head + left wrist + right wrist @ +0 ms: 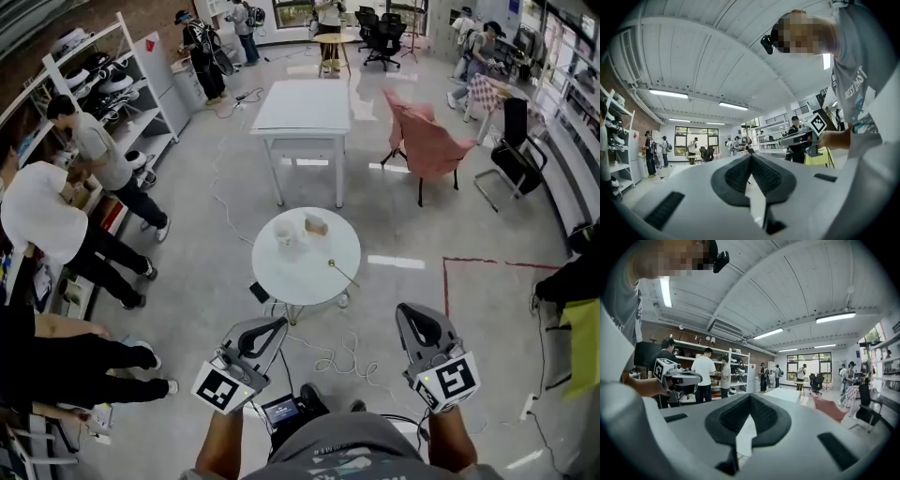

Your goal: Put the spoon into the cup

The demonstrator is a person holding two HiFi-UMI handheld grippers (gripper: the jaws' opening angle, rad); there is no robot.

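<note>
The person wears a grey short-sleeved T-shirt (342, 450) with pale lettering across the chest. To the shirt's left is the light-grey plastic left gripper (279, 323) with dark ribbed pads (736, 176), and to its right the matching right gripper (405, 309). Each bears a white cube with black square markers (223, 389).

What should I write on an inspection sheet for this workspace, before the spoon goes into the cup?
Surface: small round white table, ahead of both grippers.
Job's things: spoon lies near the table's right rim; white cup stands upright at the left, apart from the spoon.
Clutter: a small brownish thing beside the cup; cannot tell what it is.
Grippers: left gripper and right gripper both have fingers together, empty, short of the table.
Cables: loose cable on the floor near the table.
Surroundings: larger white table, covered chair, people by the shelves at the left.
</note>
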